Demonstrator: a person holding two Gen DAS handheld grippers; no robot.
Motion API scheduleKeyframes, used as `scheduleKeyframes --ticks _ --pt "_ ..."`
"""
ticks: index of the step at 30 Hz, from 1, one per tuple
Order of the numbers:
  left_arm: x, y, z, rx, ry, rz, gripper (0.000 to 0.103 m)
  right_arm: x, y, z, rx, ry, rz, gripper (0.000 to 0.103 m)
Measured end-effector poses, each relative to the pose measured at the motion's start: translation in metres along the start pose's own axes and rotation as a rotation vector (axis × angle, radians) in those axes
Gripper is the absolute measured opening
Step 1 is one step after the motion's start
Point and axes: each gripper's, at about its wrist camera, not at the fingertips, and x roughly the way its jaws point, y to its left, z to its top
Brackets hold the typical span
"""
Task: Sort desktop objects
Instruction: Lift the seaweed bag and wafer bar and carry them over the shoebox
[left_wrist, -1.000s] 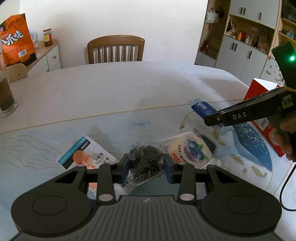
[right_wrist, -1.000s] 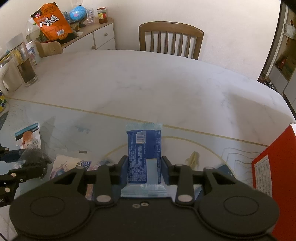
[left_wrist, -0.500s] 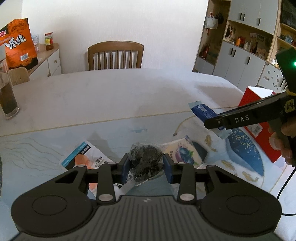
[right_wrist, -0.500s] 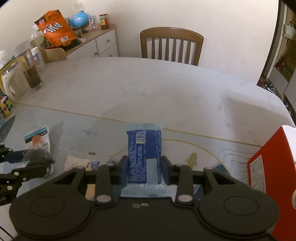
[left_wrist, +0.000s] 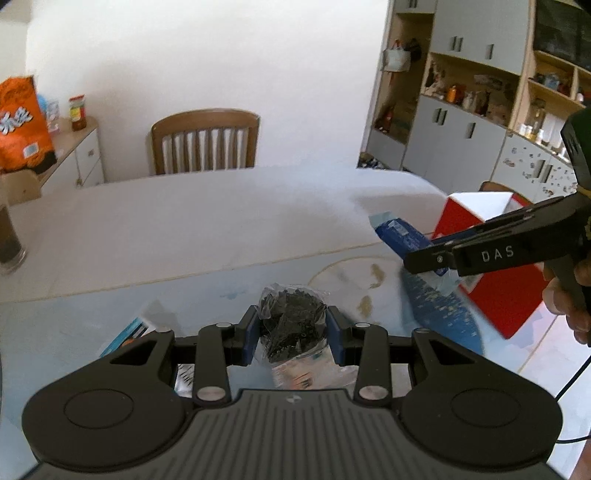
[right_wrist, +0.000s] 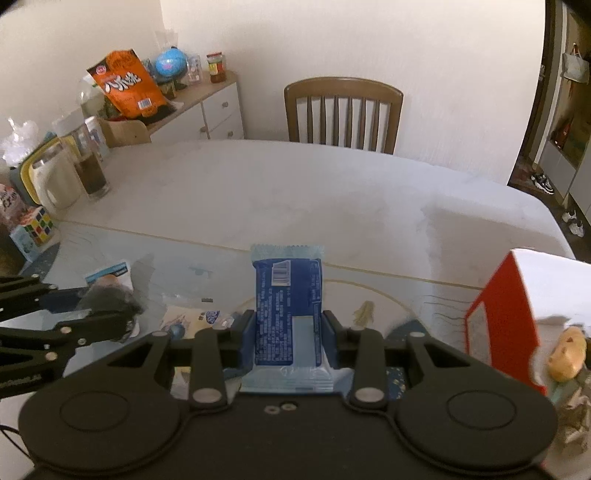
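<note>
Dining table (right_wrist: 295, 192), pale top, mostly bare past the fingers; chair (right_wrist: 343, 110) at the far side. Left gripper (left_wrist: 290, 328): fingers narrow, clamped on a clear bag (left_wrist: 291, 321) of dark bits, held clear of the table. Right gripper (right_wrist: 288, 332): fingers narrow, pinching a blue packet (right_wrist: 288, 295), long axis running straight out along the fingers, sticking well past the tips. Red box (right_wrist: 517, 321), open top, sits just right of the right fingers and near them; from the left fingers it's well off to the right, beyond the right gripper. My read: box is the drop spot, right hand is nearer, so the packet goes first with a short swing right. Loose packets (right_wrist: 207, 317) lie below the tips.
</note>
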Motion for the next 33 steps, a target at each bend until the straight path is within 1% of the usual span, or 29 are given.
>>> scheduleKeyframes --ticks 7,15,26,33 --pt "-0.006 -0.038 0.019 0.047 -0.034 -0.046 0.036 -0.035 -0.019 -0.008 0.021 -0.028 -0.008 0.036" --pt "-0.003 -0.085 0.041 0.096 -0.063 -0.092 0.036 -0.069 -0.052 -0.019 0.046 -0.033 -0.014 0.036" --pt "0.016 -0.151 0.058 0.144 -0.083 -0.147 0.036 -0.107 -0.099 -0.033 0.066 -0.058 -0.032 0.036" --pt "0.031 -0.188 0.064 0.170 -0.083 -0.174 0.036 -0.125 -0.138 -0.045 0.087 -0.062 -0.059 0.036"
